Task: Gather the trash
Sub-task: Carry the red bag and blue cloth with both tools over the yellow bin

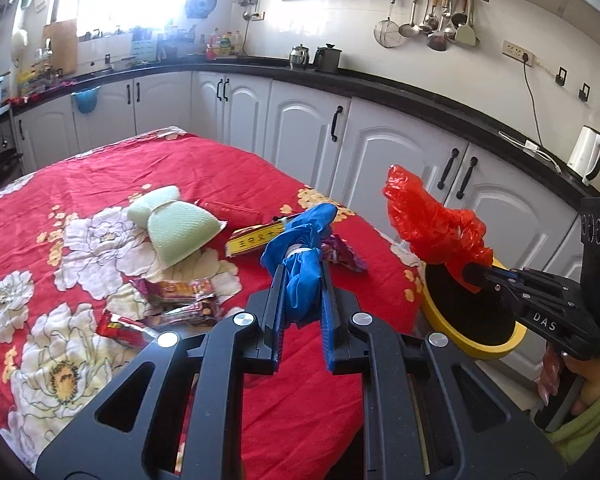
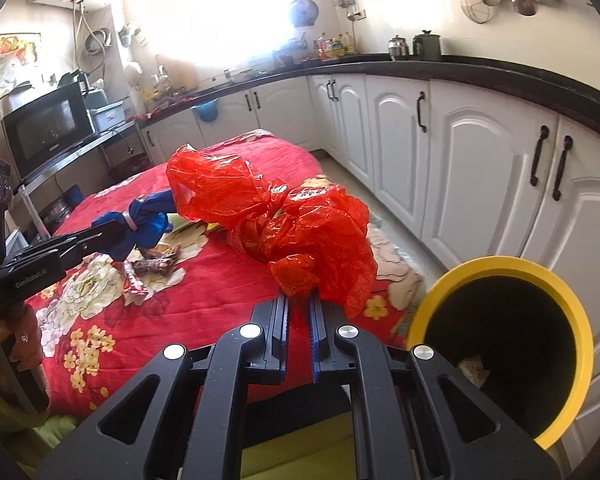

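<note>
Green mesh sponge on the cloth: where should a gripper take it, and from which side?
Grip the pinched waist of the green mesh sponge, coming from above. It lies flat on the red floral cloth, bow-shaped, and the narrow middle probably fits between the fingers better than either wide lobe.

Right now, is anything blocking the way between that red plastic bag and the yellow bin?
Nothing visible does. The right tool is shut on the red bag, held up beside the yellow bin, whose mouth is open. The left tool, holding a blue bag, is off to the other side, over the bedspread.
</note>
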